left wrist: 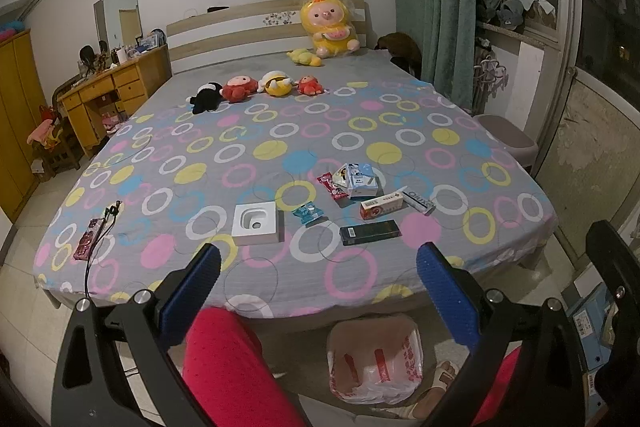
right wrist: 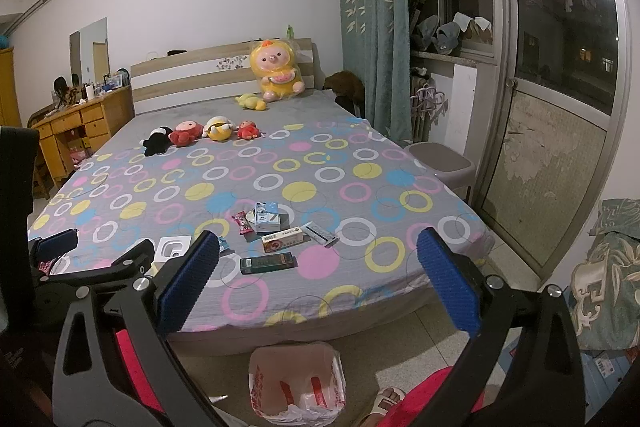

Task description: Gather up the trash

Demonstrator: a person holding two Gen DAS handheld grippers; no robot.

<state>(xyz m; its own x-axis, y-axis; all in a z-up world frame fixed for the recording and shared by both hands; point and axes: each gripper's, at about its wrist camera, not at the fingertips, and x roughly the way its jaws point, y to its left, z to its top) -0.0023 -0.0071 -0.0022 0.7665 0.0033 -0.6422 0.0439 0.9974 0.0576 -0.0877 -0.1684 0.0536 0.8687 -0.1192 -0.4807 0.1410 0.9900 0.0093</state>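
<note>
Both grippers hang back from the foot edge of the bed (left wrist: 360, 283), empty. The left gripper (left wrist: 318, 291) has its blue fingers (left wrist: 192, 291) spread wide apart with nothing between them, and the right gripper (right wrist: 318, 283) is the same, fingers (right wrist: 448, 283) well apart and holding nothing.

The trash lies in a loose group near the foot edge, toward the right corner: a black box (left wrist: 370, 231) nearest the edge, a red-and-white carton (left wrist: 382, 207) just behind it, a silver tube box (left wrist: 418, 201) beside that, a blue candy wrapper (left wrist: 307, 214), a red snack wrapper (left wrist: 333, 185) and a small pale-blue box (left wrist: 362, 183) farthest in. A white tray (left wrist: 256, 223) sits to their left. On the floor below the foot edge stands a bin lined with a red-printed plastic bag (left wrist: 374, 359), its mouth open.

The risks, as I judge them:
- The wrappers are thin and flat on a soft sheet, so the fingers may pinch cloth along with them, or slide off.
- The carton, tube box and pale-blue box lie close together; closing on one may shove its neighbour.
- A phone-like pink case with a cable (left wrist: 90, 237) lies near the left corner and is likely not trash.
- The bin sits low and close to the person's red-clad legs (left wrist: 232, 367), so a release from too high may miss the bag.
</note>
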